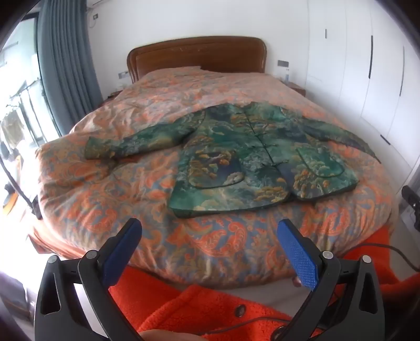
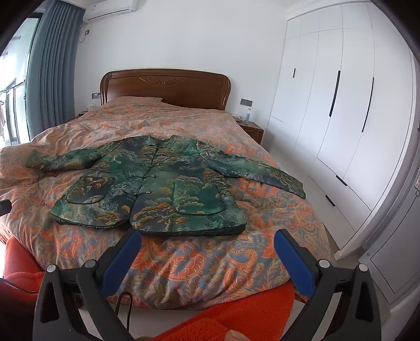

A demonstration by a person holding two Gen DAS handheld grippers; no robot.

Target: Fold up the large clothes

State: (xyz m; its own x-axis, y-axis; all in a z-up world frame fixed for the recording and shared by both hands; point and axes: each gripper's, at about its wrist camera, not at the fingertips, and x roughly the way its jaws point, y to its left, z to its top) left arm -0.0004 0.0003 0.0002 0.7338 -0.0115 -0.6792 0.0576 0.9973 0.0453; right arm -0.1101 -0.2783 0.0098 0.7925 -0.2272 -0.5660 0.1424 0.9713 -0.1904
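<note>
Fingers (image 1: 298, 255) of left gripper (image 1: 208, 245) spread wide, grasping nothing, low center of frame; same for right gripper (image 2: 207, 251), blue fingers (image 2: 119, 258) released, empty. Both hang above the bed's near edge. Bed (image 1: 147, 188) w/ orange paisley cover fills mid-frame, wooden headboard (image 2: 165, 88) at upper center. Green patterned jacket (image 1: 246, 160) lies flat on the cover, front up, buttoned; collar points toward headboard, hem toward the grippers. Sleeves spread left-right, so long axis runs across the frame. Right view shows jacket (image 2: 157, 186) w/ full white wardrobe (image 2: 338, 123) & AC unit (image 2: 110, 9) upper left. Left view alone shows bright window (image 1: 18, 110) at left edge.
</note>
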